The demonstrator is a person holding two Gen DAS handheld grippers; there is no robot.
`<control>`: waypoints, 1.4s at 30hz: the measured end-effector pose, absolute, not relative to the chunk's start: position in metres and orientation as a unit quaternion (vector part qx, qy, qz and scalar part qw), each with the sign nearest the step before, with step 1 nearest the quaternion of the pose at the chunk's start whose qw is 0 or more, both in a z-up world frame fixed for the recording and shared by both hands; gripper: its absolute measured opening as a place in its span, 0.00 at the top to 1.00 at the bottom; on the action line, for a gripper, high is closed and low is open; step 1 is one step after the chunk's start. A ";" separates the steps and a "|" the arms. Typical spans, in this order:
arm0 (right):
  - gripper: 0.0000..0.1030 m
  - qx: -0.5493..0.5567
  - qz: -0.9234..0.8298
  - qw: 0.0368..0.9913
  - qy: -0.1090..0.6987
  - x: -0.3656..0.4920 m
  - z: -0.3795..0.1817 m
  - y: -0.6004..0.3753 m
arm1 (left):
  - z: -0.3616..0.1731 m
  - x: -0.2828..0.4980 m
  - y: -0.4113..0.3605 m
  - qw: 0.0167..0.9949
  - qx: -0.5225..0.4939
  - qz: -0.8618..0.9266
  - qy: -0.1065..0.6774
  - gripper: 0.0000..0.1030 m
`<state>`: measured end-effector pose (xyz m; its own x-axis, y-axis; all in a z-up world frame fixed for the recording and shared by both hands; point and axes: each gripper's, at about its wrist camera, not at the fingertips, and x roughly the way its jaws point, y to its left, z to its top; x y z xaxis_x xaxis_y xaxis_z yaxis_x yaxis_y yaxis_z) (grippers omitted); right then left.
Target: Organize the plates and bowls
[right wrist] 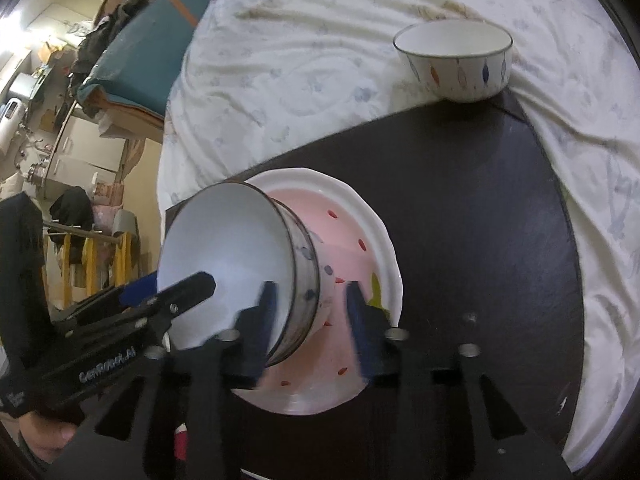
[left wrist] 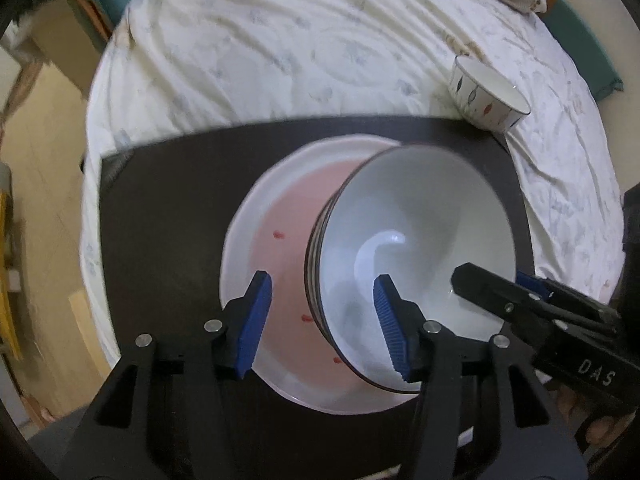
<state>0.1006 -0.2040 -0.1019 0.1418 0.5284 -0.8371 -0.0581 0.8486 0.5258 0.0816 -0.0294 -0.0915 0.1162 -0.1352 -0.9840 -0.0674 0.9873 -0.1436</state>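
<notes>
Bowl [left wrist: 412, 248] tipped on its side over a pink plate [left wrist: 276, 216] on the dark worktop [left wrist: 160, 220] — both grippers straddle its rim. Left gripper [left wrist: 324, 320] and right gripper [right wrist: 312, 320] fingers sit parted, one inside, one outside. Second bowl [right wrist: 456, 60] stands well ahead, at the bed's [right wrist: 300, 60] edge.

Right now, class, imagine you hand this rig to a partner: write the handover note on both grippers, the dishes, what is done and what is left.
Left gripper: open, fingers on either side of the rim of the tilted white ceramic bowl.
Right gripper: straddles the same bowl's wall; grip unclear.
The bowl leans over the pink-centred white plate on the dark table.
Patterned white bowl stands upright at the table's far edge.
Done: nothing settled.
Left: probably seat the tilted bowl, then fetch the far one.
</notes>
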 end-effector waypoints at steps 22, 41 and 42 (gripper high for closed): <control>0.56 0.236 0.233 0.693 0.640 0.119 -0.119 -0.193 | -0.100 0.101 -0.018 0.727 -0.153 -0.043 0.668 0.54; 0.56 0.237 0.226 0.707 0.626 0.124 -0.114 -0.202 | -0.086 0.098 -0.021 0.766 -0.086 -0.012 0.637 0.52; 0.56 0.237 0.227 0.708 0.625 0.124 -0.113 -0.202 | -0.085 0.098 -0.021 0.769 -0.083 -0.014 0.634 0.51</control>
<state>0.1243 -0.2022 -0.1126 0.1158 0.6173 -0.7782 -0.0251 0.7850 0.6190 0.0982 -0.0208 -0.0846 0.1964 -0.1267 -0.9723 -0.0837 0.9858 -0.1454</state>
